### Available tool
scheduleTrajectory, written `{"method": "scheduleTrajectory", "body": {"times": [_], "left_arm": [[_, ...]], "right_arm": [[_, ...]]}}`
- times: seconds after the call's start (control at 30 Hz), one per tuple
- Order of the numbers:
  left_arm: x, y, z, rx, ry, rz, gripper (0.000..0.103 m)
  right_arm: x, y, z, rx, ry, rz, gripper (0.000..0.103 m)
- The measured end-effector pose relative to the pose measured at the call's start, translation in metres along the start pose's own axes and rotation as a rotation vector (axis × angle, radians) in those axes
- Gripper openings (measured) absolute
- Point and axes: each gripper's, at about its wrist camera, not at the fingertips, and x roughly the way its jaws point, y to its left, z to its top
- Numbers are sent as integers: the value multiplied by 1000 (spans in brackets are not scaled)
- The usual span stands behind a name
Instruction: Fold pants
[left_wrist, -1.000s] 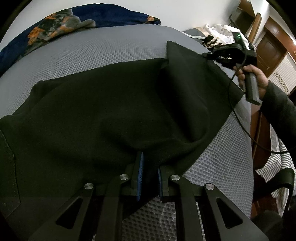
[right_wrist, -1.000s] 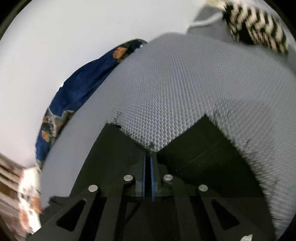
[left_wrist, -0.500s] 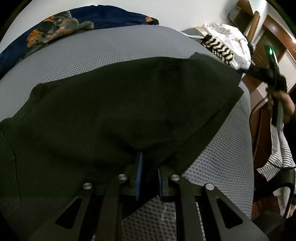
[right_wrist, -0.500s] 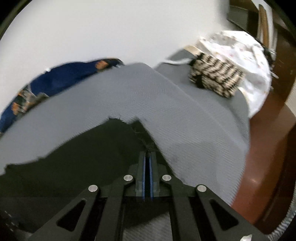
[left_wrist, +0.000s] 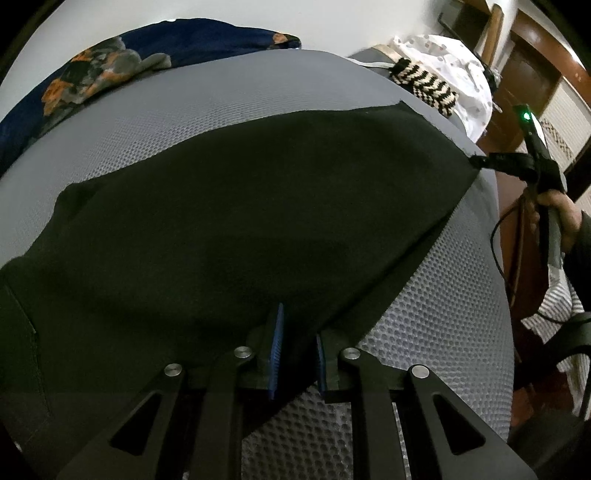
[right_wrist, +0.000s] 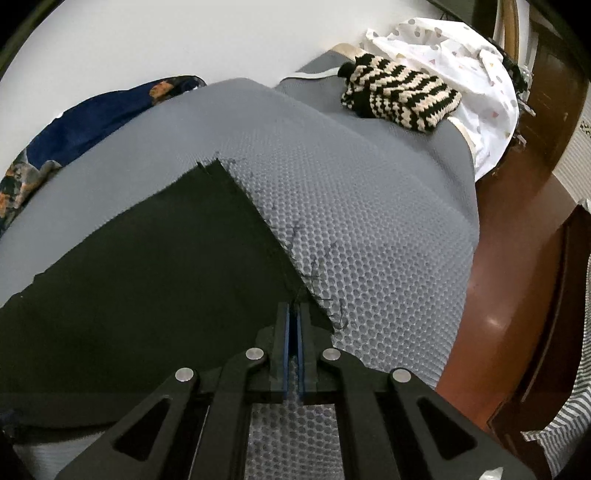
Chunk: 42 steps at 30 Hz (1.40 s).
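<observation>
Black pants (left_wrist: 240, 221) lie stretched across a grey mesh bed surface (left_wrist: 443, 314). My left gripper (left_wrist: 297, 332) is shut on the pants' near edge, cloth bunched between its blue pads. My right gripper (right_wrist: 294, 325) is shut on the frayed hem corner of a pant leg (right_wrist: 166, 266). In the left wrist view the right gripper (left_wrist: 480, 161) shows at the far right, pulling that corner taut, held by a hand.
A dark blue floral blanket (left_wrist: 110, 66) lies at the back left. A black-and-cream striped knit (right_wrist: 402, 98) and white dotted cloth (right_wrist: 472, 62) lie at the back right. The bed edge drops to a brown floor (right_wrist: 517, 258) on the right.
My right gripper has carried the leg corner from the bed's middle out to the right, unfolding the leg flat and taut. My left gripper has stayed in place.
</observation>
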Motion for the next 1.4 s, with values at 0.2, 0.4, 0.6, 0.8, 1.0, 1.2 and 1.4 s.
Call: {"method": "scheduleTrajectory", "body": {"times": [0.2, 0.4, 0.6, 0.8, 1.0, 1.2, 1.4], "left_arm": [[-3, -9, -6, 42, 13, -16, 15], [-5, -5, -5, 29, 24, -38, 21], [-35, 9, -1, -19, -30, -123, 59], [-68, 38, 8, -78, -152, -46, 66], [-65, 85, 12, -269, -173, 46, 66], [-60, 111, 8, -376, -163, 113, 66], [-56, 121, 3, -451, -137, 137, 66]], "right_arm": [[-1, 3, 8, -13, -22, -18, 1], [8, 2, 0, -3, -3, -9, 2], [10, -2, 3, 14, 28, 20, 7], [0, -10, 15, 54, 32, 75, 15], [0, 6, 60, -26, 9, 224, 16], [41, 37, 100, -102, 99, 395, 16], [75, 56, 122, -206, 131, 430, 16]]}}
